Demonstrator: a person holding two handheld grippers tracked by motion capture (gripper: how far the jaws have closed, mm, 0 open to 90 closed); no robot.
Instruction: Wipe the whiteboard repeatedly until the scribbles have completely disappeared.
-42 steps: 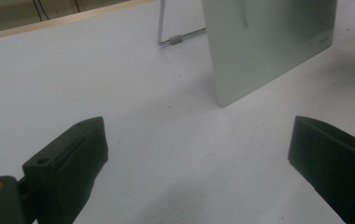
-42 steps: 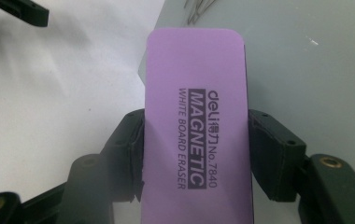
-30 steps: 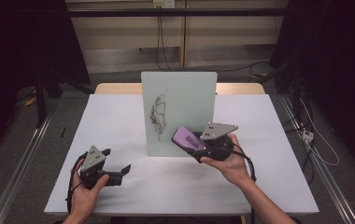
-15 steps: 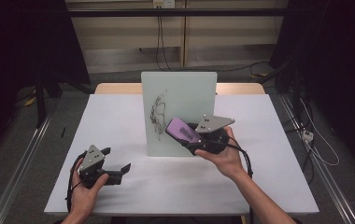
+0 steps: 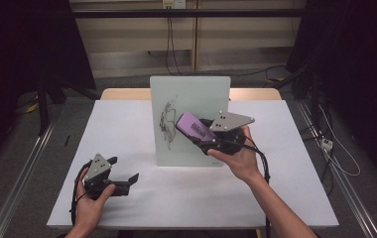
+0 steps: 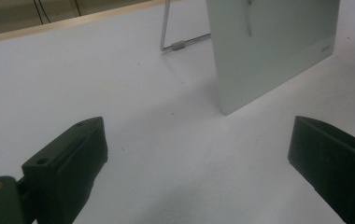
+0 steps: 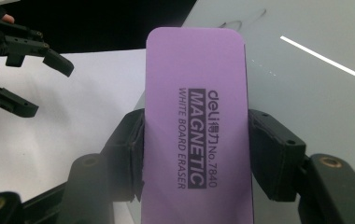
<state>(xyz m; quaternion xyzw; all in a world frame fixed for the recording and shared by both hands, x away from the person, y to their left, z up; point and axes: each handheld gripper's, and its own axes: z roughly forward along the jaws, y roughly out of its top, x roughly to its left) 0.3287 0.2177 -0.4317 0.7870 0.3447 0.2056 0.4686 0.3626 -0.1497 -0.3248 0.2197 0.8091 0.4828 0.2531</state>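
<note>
A small whiteboard [image 5: 196, 99] stands upright mid-table with a black scribble [image 5: 167, 120] on its left half. My right gripper [image 5: 196, 130] is shut on a purple whiteboard eraser [image 5: 195, 127], held up in front of the board just right of the scribble. The right gripper view has the eraser [image 7: 195, 126] clamped between both jaws, the board [image 7: 306, 70] right behind it. At the table's front left, my left gripper [image 5: 133, 177] rests low and open with nothing between its jaws. Its own view looks past the wide-apart jaws at the board's lower corner [image 6: 269, 60].
The white table [image 5: 127, 124] carries the board, propped on a wire stand [image 6: 175, 44]. A wooden edge [image 5: 127, 93] runs along the far side. Dark floor with cables [image 5: 335, 158] lies to the right, metal rails [image 5: 23, 168] to the left.
My right gripper has lifted the eraser up and to the left, from low by the board's right part to in front of its middle. The left gripper has stayed put.
</note>
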